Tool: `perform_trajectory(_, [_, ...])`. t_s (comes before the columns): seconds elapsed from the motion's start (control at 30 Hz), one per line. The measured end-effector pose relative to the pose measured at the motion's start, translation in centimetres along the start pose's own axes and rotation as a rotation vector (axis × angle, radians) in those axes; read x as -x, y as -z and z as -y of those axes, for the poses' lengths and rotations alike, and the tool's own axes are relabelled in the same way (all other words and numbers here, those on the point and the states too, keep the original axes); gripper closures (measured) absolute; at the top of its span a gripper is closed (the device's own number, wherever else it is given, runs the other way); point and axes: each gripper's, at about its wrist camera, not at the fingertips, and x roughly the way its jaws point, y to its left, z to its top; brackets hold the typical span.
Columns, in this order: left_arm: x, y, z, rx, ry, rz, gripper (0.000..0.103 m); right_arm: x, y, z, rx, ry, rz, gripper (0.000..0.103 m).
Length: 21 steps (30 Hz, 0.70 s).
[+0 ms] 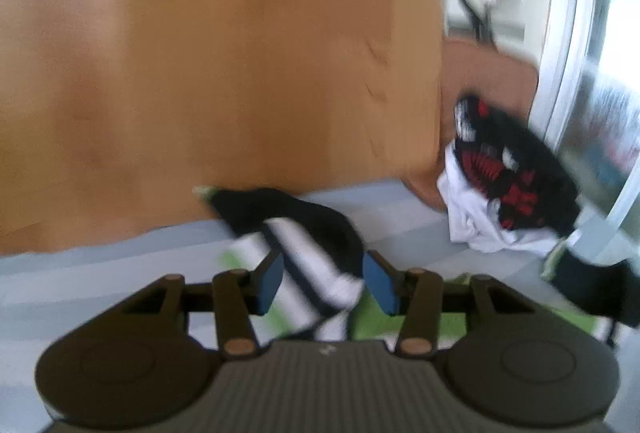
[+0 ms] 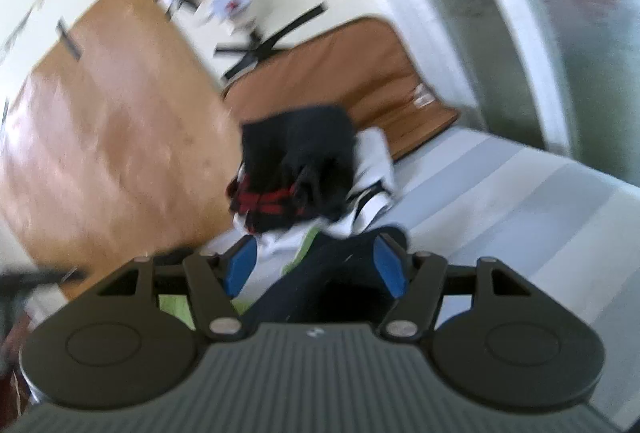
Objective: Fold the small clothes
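Observation:
In the left wrist view my left gripper [image 1: 325, 283] stands open over a grey striped sheet [image 1: 120, 273]. A black and white striped garment with green trim [image 1: 308, 265] lies between its blue pads [image 1: 272, 281], and the pads do not press on it. In the right wrist view my right gripper [image 2: 315, 269] is open too, with a dark navy cloth [image 2: 320, 281] edged in green lying loose between its fingers. Just beyond it sits a pile of clothes [image 2: 296, 169], black with red and white pattern on top of a white piece. The same pile [image 1: 512, 173] shows at the right of the left wrist view. Both pictures are blurred.
An orange-brown wooden surface [image 1: 220, 73] borders the sheet on the far side. A brown padded mat [image 2: 360, 73] lies behind the pile, by a white door frame [image 2: 500, 13]. Another dark piece with green trim [image 1: 592, 285] lies at the right edge. The striped sheet [image 2: 500, 193] stretches away to the right.

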Motion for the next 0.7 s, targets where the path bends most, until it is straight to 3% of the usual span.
perform_trajectory(0.1, [-7.5, -0.6, 3.0, -0.110, -0.095, -0.119, 0.062, -1.2, 0.7, -1.6, 0.092, -0.027, -0.033, 0.033])
perform_trajectory(0.13, [-9.4, -0.2, 3.4, -0.140, -0.139, -0.157, 0.071, -1.7, 0.8, -2.3, 0.133, -0.037, -0.040, 0.033])
perform_trajectory(0.17, [-10.8, 0.1, 3.4, -0.153, -0.165, -0.184, 0.088, -2.3, 0.7, -3.0, 0.168, -0.050, -0.043, 0.033])
perform_trajectory(0.23, [-10.5, 0.3, 2.0, -0.100, -0.172, -0.148, 0.101, -3.7, 0.4, -4.5, 0.233, -0.099, -0.066, 0.033])
perform_trajectory(0.3, [-8.1, 0.7, -0.1, -0.032, -0.199, -0.110, 0.101, -5.4, -0.4, -6.1, 0.278, -0.143, -0.111, 0.037])
perform_trajectory(0.4, [-0.8, 2.6, -5.0, 0.116, -0.175, 0.003, 0.101, -8.0, -1.6, -8.8, 0.346, -0.254, -0.186, 0.044])
perform_trajectory(0.53, [10.4, 8.2, -12.4, 0.332, -0.247, 0.138, 0.101, -11.6, -1.4, -11.6, 0.436, -0.271, -0.248, 0.044])
perform_trajectory(0.63, [15.1, 12.2, -15.5, 0.441, -0.285, 0.131, 0.101, -15.7, -0.7, -11.8, 0.394, -0.230, -0.343, 0.044])
perform_trajectory(0.7, [15.6, 12.9, -14.9, 0.406, -0.288, 0.108, 0.101, -17.1, -0.2, -12.0, 0.342, -0.239, -0.377, 0.044])
